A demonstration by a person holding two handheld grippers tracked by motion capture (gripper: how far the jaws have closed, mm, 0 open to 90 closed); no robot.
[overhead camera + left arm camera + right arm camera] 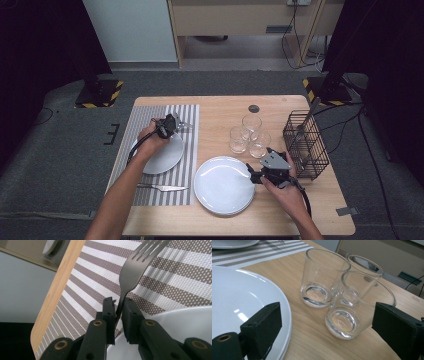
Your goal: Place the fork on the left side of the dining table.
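Observation:
My left gripper [119,306] is shut on the handle of a grey metal fork [132,272], whose tines point away over the striped placemat [100,270]. In the high view the left gripper [167,125] hangs at the far rim of a small white plate [160,155] on that placemat [192,115]. My right gripper [251,173] stands open at the right edge of a large white plate [222,186]. Its wide-apart jaws face three clear glasses [359,305], and nothing is between them [328,321].
A knife [162,188] lies on the placemat near the front edge. The three glasses [249,135] cluster mid-table. A black wire basket [305,145] with a utensil in it stands at the right. The table's left edge [60,287] runs beside the placemat.

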